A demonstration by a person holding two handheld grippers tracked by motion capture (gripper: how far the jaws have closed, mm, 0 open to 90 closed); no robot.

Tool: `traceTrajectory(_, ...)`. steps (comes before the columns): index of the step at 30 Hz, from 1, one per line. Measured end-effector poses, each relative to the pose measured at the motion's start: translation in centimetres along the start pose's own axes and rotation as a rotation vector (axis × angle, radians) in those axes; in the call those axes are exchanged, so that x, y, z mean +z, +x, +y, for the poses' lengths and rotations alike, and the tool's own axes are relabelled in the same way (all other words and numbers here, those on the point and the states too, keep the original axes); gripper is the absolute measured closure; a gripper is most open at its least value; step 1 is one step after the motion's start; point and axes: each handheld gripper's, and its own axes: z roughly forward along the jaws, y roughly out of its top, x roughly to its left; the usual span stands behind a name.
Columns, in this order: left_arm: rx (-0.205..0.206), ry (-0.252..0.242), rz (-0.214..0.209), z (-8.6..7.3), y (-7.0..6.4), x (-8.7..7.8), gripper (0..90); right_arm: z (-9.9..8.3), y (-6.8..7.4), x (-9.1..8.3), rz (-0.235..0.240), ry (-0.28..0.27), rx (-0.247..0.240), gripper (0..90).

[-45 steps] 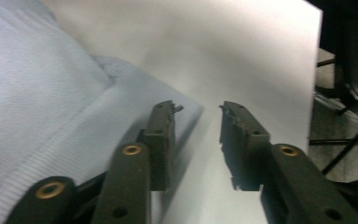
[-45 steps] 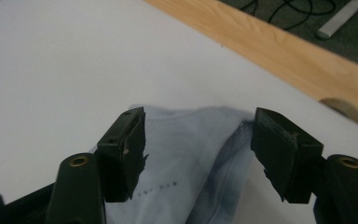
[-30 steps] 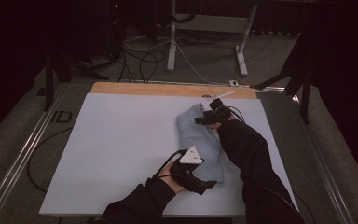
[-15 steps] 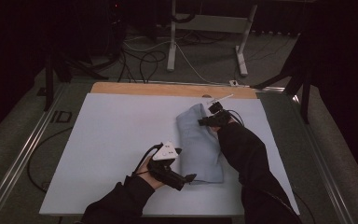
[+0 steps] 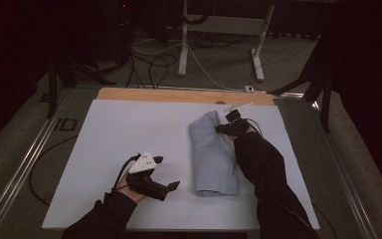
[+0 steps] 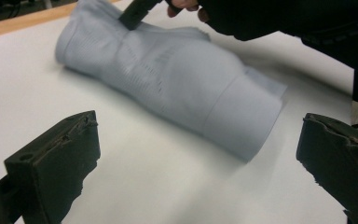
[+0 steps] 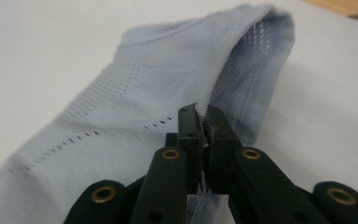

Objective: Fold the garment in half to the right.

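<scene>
A white sheet (image 5: 129, 134) covers the table (image 5: 179, 94), leaving a wooden strip at the far edge, and a folded blue cloth (image 5: 211, 154) lies on its right half.

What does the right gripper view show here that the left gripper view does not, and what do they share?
Right gripper view: the right gripper with its jaws shut on a fold of the blue cloth, and the rows of small holes in the fabric close up.

Left gripper view: the left gripper with its jaws wide apart, nothing between them, short of the cloth's near end, plus the person's other hand at the far end.

Both: the same folded blue cloth lying on the white table, with a wooden strip at the table's edge.
</scene>
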Motion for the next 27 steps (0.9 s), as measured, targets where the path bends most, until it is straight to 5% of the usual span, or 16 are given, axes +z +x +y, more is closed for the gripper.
traceTrajectory(7,0.054,-0.02,0.041,-1.8,0.6,-1.2,0.1,-0.6,-0.2,1.0,-0.04,0.013,-0.011,86.7)
traceTrajectory(11,0.029,-0.022,0.059,-2.8,1.2,-1.8,0.1,-0.9,-0.3,1.3,-0.079,0.038,-0.029,86.5)
traceTrajectory(21,-0.002,-0.028,0.11,-4.1,2.4,-3.3,0.1,-1.7,-0.5,1.9,-0.068,0.04,-0.008,85.4)
traceTrajectory(27,-0.032,-0.042,0.129,-4.9,2.8,-4.0,0.1,-1.3,-0.4,1.5,-0.068,0.033,0.012,70.5)
